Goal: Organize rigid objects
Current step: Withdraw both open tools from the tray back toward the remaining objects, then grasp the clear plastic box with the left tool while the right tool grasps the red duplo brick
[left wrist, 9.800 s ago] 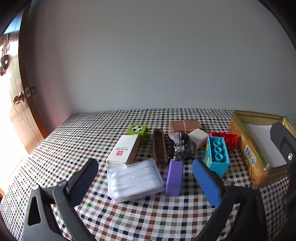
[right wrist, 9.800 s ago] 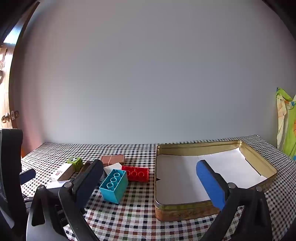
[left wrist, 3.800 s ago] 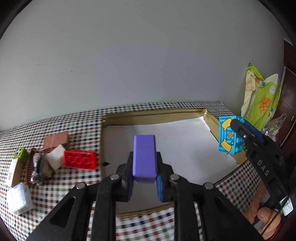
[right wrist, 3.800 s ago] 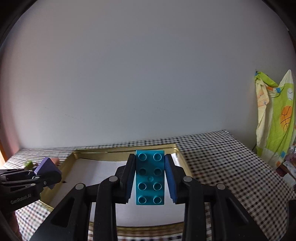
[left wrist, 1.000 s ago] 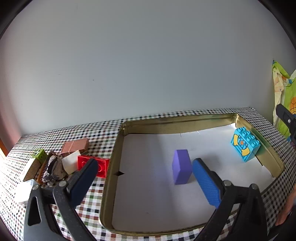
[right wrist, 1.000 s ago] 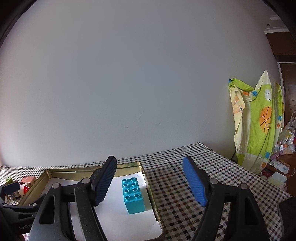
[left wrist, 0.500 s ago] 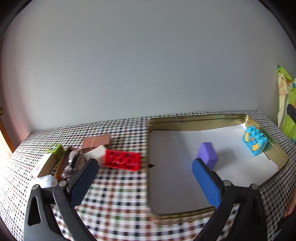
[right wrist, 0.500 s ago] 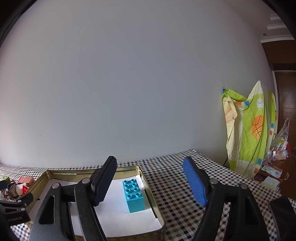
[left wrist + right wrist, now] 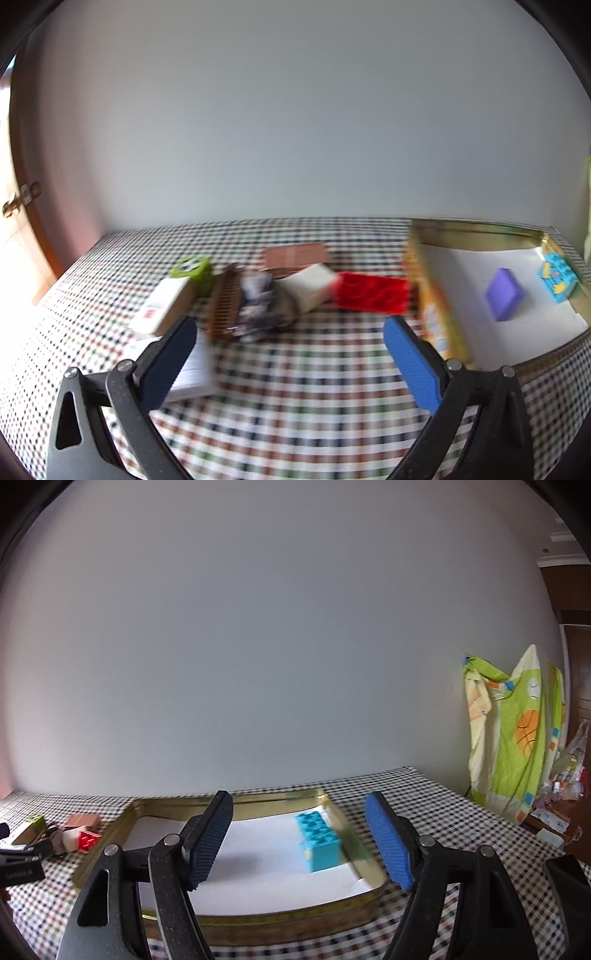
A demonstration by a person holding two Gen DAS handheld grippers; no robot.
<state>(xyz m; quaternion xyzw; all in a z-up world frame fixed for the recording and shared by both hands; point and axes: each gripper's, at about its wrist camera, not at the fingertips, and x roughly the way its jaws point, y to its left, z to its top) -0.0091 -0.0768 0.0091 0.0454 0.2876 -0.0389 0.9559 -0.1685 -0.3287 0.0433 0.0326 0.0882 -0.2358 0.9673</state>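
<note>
A gold tin tray [image 9: 436, 317] lined with white paper holds a purple block [image 9: 503, 293] and a teal brick [image 9: 557, 277]. Left of it on the checked cloth lie a red brick [image 9: 371, 293], a white cube [image 9: 310, 290], a brown flat box [image 9: 295, 254], a dark crumpled lump [image 9: 255, 302], a brown comb [image 9: 225, 301], a green cube [image 9: 192, 269], a white carton [image 9: 164, 306] and a white packet [image 9: 190, 363]. My left gripper [image 9: 288, 358] hangs open and empty above the cloth before this pile. My right gripper [image 9: 301, 842] is open and empty over the tray [image 9: 258, 919], near the teal brick [image 9: 319, 840].
A wooden door [image 9: 22, 206] stands at the far left. A green and yellow cloth [image 9: 517, 731] hangs at the right beyond the table, with small clutter [image 9: 561, 794] beside it. The left gripper's tip [image 9: 26, 853] shows at the right wrist view's left edge.
My left gripper has swung left, away from the tray toward the pile of loose objects. The right gripper has shifted, so the tray and teal brick sit more centred. Both stay open.
</note>
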